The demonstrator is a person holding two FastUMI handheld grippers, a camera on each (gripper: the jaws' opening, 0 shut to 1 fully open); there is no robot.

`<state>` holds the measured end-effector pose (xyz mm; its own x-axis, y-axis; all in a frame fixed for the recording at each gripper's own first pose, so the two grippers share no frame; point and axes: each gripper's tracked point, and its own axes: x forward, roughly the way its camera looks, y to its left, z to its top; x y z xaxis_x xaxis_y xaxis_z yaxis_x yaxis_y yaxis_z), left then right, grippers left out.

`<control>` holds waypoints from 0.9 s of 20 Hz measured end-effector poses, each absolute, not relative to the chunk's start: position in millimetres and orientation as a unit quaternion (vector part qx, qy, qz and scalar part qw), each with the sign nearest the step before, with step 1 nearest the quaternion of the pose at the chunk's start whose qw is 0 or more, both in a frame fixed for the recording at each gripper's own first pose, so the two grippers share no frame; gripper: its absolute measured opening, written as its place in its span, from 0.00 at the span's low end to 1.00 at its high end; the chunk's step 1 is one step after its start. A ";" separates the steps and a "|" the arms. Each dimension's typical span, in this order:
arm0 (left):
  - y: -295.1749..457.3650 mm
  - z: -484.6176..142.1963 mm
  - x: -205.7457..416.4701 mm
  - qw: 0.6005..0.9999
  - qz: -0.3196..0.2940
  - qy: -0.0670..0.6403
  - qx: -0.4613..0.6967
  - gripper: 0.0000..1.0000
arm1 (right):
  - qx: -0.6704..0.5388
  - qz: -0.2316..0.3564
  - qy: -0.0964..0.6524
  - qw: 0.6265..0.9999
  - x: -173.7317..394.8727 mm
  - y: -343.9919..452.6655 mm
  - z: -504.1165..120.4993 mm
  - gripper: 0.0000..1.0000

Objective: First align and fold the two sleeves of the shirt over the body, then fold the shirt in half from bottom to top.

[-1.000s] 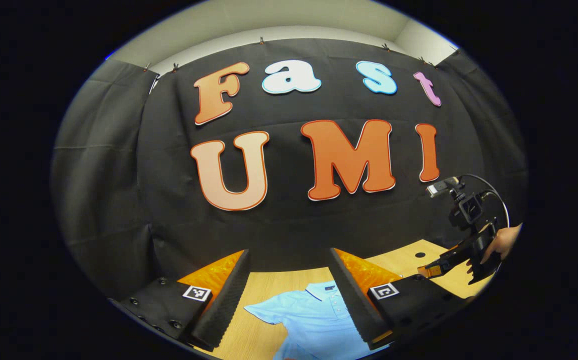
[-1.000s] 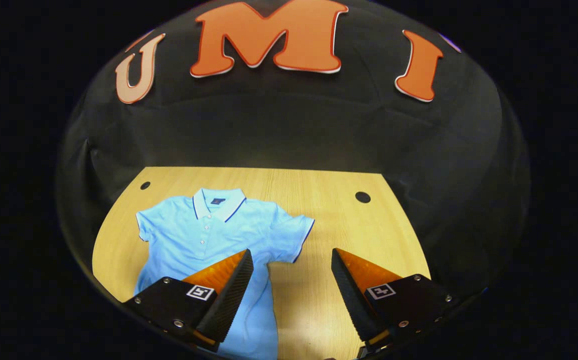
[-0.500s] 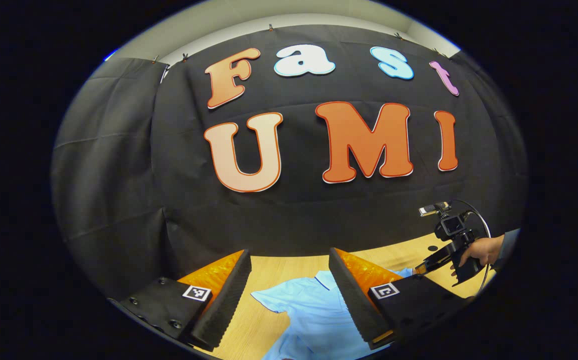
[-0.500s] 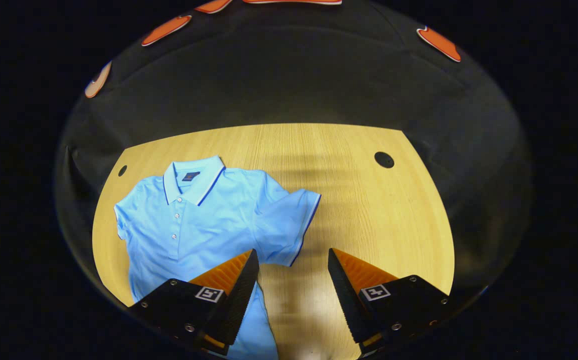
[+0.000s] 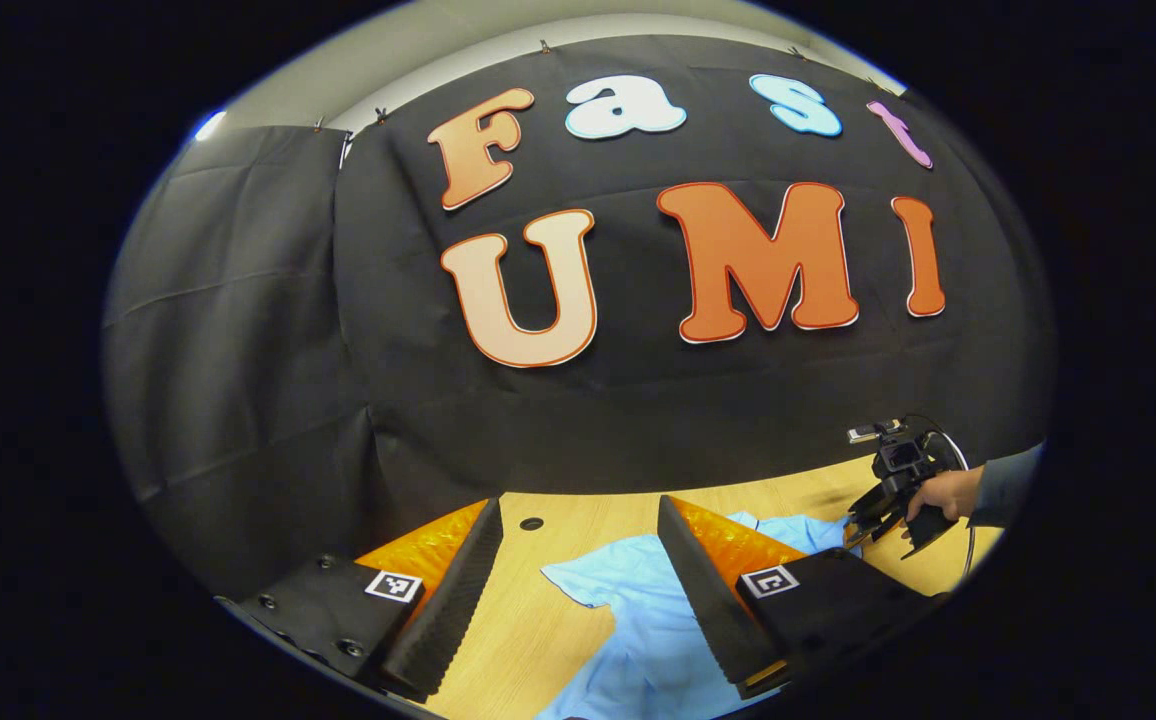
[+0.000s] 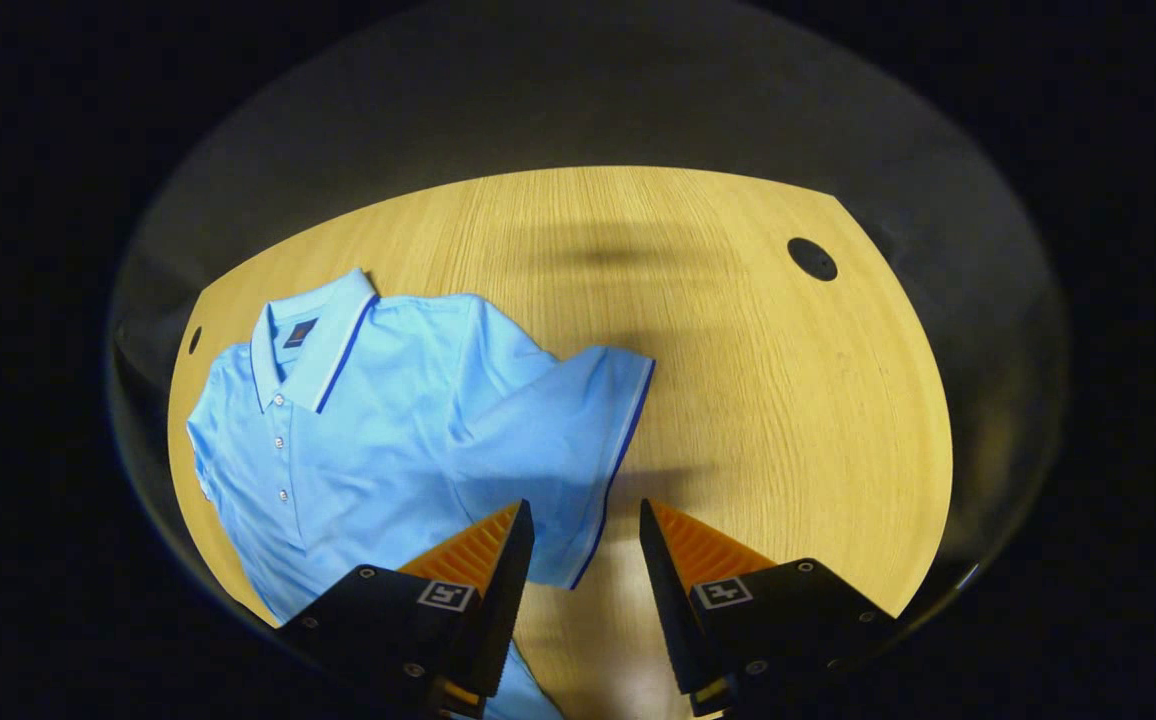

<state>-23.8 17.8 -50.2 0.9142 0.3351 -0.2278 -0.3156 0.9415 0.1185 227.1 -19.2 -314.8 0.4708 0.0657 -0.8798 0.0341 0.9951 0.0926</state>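
Observation:
A light blue polo shirt [image 6: 388, 420] lies flat on the wooden table [image 6: 758, 400], collar toward the far left. Its near sleeve [image 6: 568, 440], edged with a dark stripe, spreads out toward the table's middle. My right gripper [image 6: 585, 508] hovers open just over that sleeve's lower hem corner, nothing between its fingers. In the left gripper view the shirt [image 5: 638, 620] lies under and beyond my left gripper [image 5: 579, 505], which is open and held above the table. Farther right in that view, a hand [image 5: 943, 493] holds the right gripper [image 5: 878, 510] low over the shirt's other side.
The table has a round cable hole [image 6: 811, 258] at the far right and a smaller one [image 6: 194, 340] by the collar; another hole [image 5: 531, 523] lies ahead of my left gripper. Black cloth walls close in the table's back and sides.
My right gripper has dropped closer to the sleeve and its fingers have narrowed a little. The left gripper's view has drifted left, so the shirt sits farther right in it.

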 end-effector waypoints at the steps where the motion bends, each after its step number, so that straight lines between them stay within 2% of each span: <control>1: 16.5 -51.3 -22.5 0.977 0.167 0.124 0.040 1.00 | 0.056 0.009 0.520 0.852 228.1 -16.6 -319.4 0.63; 2: 15.8 -51.0 -20.6 0.977 0.167 0.126 0.040 1.00 | 0.060 0.009 0.525 0.849 228.7 -14.1 -323.7 0.58; 3: 13.8 -52.1 -20.6 0.977 0.167 0.127 0.041 1.00 | 0.061 0.007 0.533 0.844 227.9 -13.0 -327.6 0.59; 4: 12.4 -52.6 -19.5 0.977 0.166 0.130 0.043 1.00 | 0.063 0.002 0.524 0.849 233.7 -14.8 -327.6 0.49; 7: 10.3 -57.8 -17.9 0.975 0.167 0.138 0.043 1.00 | 0.065 -0.009 0.529 0.846 234.6 -16.1 -326.0 0.35; 8: 8.9 -58.0 -18.3 0.975 0.168 0.140 0.042 1.00 | 0.066 -0.007 0.528 0.847 235.2 -14.6 -326.1 0.22; 10: 5.8 -57.1 -16.5 0.975 0.170 0.140 0.040 1.00 | 0.059 0.002 0.524 0.850 235.9 -13.7 -325.2 0.11; 14: 6.0 -52.8 -24.9 0.973 0.181 0.140 0.034 1.00 | 0.102 0.028 0.525 0.844 236.7 4.3 -314.0 0.08; 18: 14.6 -49.4 -34.0 0.970 0.193 0.139 0.041 1.00 | 0.119 0.063 0.494 0.859 245.4 26.2 -285.6 0.04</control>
